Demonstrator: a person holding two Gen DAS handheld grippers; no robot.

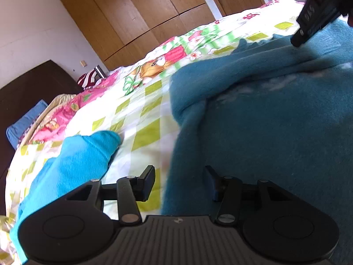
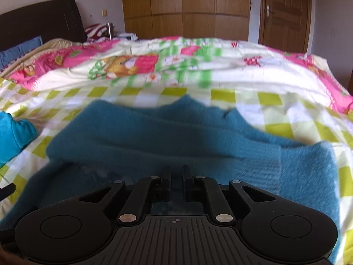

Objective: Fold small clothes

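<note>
Teal sweater (image 2: pixel 167 137) lies flat on checked bedspread (image 2: pixel 275 101), long axis across both views; right gripper (image 2: pixel 176 176), fingers nearly together, apparently pinching its near edge; left gripper (image 1: pixel 179 182), spread and empty, straddles its left edge.

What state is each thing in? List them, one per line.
Teal sweater: lying on the bed, partly folded over itself.
Bright blue garment: bunched up, apart from the sweater.
Left gripper: open, at the sweater's edge.
Right gripper: nearly closed, grip on the sweater unclear.
Wardrobe doors: shut.
Room door: shut.
</note>
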